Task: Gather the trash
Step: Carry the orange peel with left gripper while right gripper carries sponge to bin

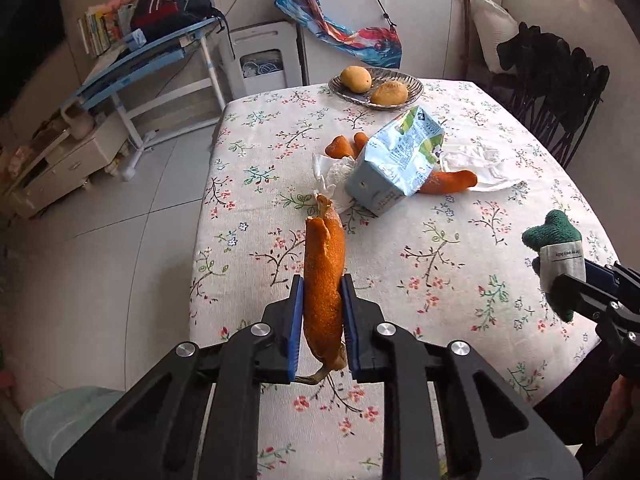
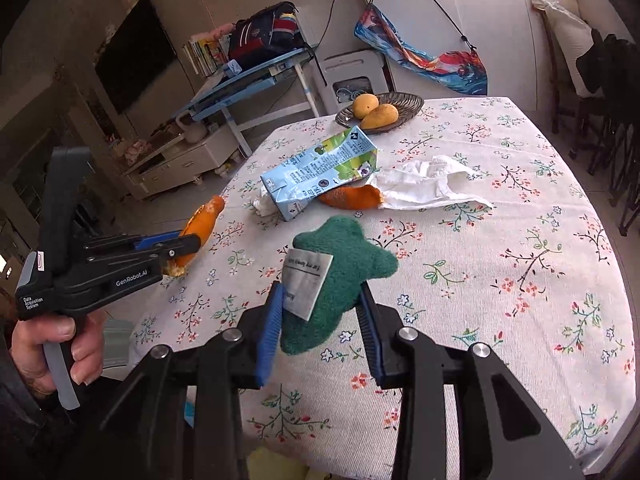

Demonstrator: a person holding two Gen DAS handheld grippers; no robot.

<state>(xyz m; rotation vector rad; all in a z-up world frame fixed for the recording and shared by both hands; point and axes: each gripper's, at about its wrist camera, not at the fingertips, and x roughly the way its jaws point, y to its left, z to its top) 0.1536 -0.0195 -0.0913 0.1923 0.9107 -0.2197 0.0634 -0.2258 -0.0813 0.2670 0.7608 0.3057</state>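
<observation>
My left gripper (image 1: 322, 292) is shut on a long orange peel (image 1: 324, 272) and holds it above the left part of the floral table; it also shows in the right wrist view (image 2: 188, 240). My right gripper (image 2: 320, 300) is shut on a green cloth with a white label (image 2: 340, 268), also seen in the left wrist view (image 1: 556, 256). On the table lie a crushed blue milk carton (image 1: 396, 160), more orange peel (image 1: 448, 182), small peel pieces (image 1: 344, 146) and crumpled white tissues (image 1: 480, 166).
A dish (image 1: 414, 84) with two mangoes (image 1: 355, 78) stands at the table's far edge. Dark chairs (image 1: 560, 92) stand at the right. A blue desk (image 1: 160, 52) and low cabinet (image 1: 60, 160) stand left across the tiled floor. A pale green bin (image 1: 60, 424) sits below left.
</observation>
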